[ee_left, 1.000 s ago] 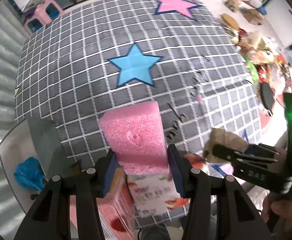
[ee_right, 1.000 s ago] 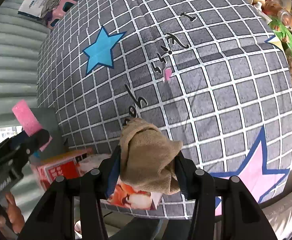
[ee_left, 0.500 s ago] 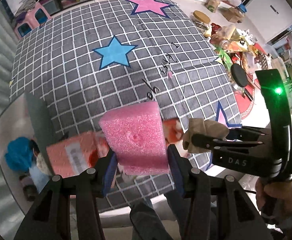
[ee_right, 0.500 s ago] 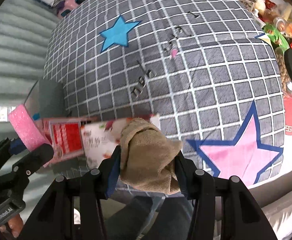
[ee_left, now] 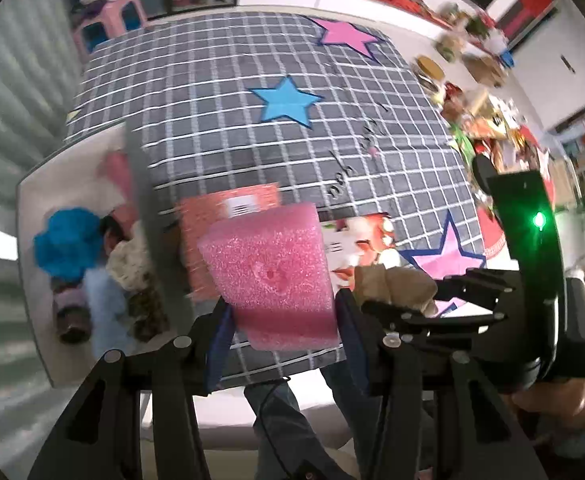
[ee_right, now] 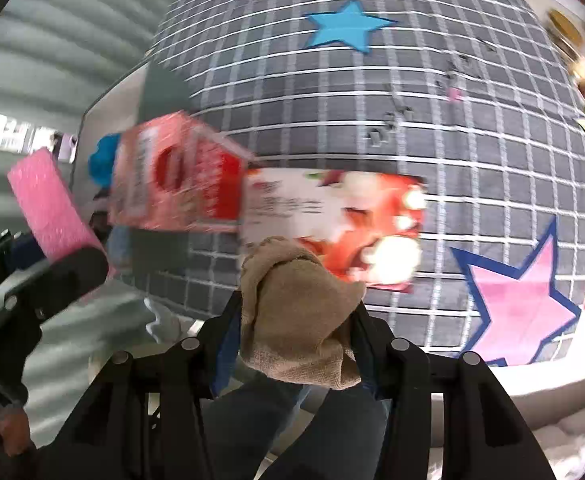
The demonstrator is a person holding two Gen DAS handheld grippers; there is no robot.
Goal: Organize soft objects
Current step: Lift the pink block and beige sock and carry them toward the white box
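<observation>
The left gripper is clamped on a pink foam block, its jaws partway closed against the block's two sides, and it is held up above the near edge of the grey checked mat. Beside it the right gripper pinches a bunched tan cloth in the same way, jaws partly closed with the cloth squeezed between them. Both point steeply downward. Under them, on the mat, lie two flat cartons: a red one and, touching its end, a white one with red fruit printed on it. Left of the cartons stands an open grey bin at the mat's edge, and inside it I can see a blue fluffy thing, something cream-coloured, and a few more soft items too blurred to name. A person's legs in dark trousers show below the grippers
</observation>
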